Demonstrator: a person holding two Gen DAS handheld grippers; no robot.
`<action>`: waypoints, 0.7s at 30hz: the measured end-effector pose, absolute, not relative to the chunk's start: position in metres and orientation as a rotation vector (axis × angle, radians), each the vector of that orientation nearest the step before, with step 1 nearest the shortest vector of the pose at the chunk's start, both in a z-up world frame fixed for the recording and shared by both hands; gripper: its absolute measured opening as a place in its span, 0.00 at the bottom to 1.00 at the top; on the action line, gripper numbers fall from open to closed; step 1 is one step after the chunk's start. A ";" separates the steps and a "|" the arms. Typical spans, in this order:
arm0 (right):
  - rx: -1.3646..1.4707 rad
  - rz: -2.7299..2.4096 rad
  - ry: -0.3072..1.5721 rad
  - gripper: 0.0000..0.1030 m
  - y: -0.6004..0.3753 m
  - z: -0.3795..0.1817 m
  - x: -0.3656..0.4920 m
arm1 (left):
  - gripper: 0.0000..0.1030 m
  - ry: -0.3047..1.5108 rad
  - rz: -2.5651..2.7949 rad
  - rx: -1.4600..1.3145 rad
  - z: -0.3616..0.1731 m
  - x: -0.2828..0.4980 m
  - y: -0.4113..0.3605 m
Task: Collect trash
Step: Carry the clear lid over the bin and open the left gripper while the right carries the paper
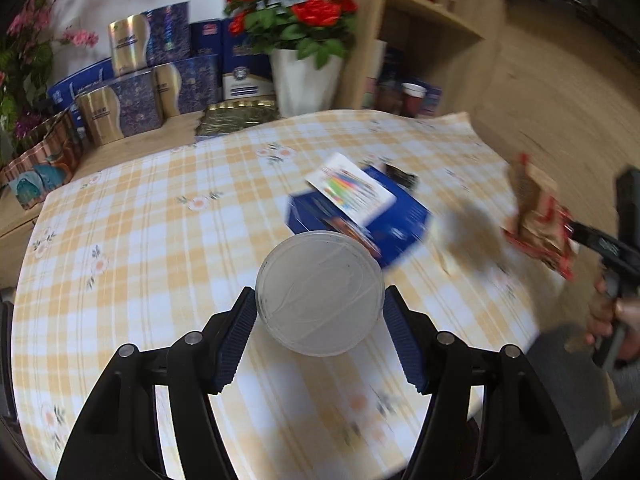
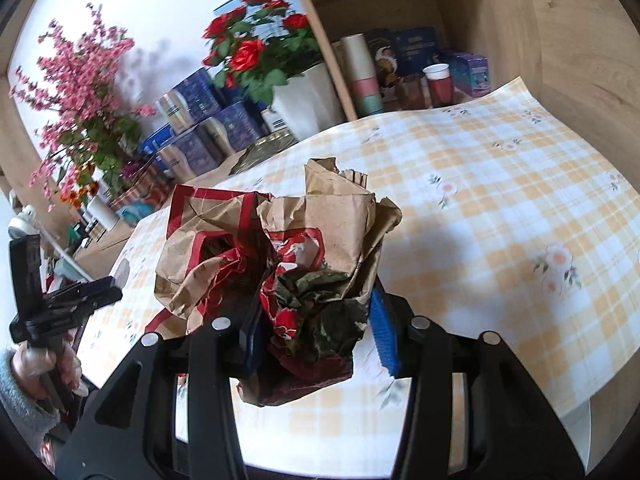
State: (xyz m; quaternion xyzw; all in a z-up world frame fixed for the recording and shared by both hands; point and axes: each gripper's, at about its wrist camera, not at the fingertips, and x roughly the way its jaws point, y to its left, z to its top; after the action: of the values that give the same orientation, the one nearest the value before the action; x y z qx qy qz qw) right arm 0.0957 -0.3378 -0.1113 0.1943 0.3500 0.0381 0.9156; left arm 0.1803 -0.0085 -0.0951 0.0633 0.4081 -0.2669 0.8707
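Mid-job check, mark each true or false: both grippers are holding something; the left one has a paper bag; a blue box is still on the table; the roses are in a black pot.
1. Both grippers hold something. True: the left gripper and the right gripper are each closed on an item.
2. The left holds a paper bag. False: it holds a clear plastic cup; the crumpled paper bag is in the right.
3. A blue box lies on the table. True.
4. The roses stand in a black pot. False: a white pot.
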 end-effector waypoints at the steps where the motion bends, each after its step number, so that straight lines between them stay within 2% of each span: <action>1: 0.402 0.083 0.721 0.45 -0.335 -0.111 0.092 | 0.61 0.850 -0.574 0.139 -0.095 0.167 -0.008; 11: 0.375 0.120 0.723 0.45 -0.308 -0.114 0.054 | 0.62 0.910 -0.748 0.266 -0.124 0.057 -0.033; 21: 0.381 0.106 0.735 0.45 -0.307 -0.120 0.031 | 0.62 1.071 -0.851 0.289 -0.172 0.013 -0.052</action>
State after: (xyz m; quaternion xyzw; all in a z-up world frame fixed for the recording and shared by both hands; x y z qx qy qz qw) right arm 0.0307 -0.3070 -0.1200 0.1851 0.3568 0.0515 0.9142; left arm 0.0134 -0.0523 -0.1719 0.1330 0.4929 -0.3915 0.7656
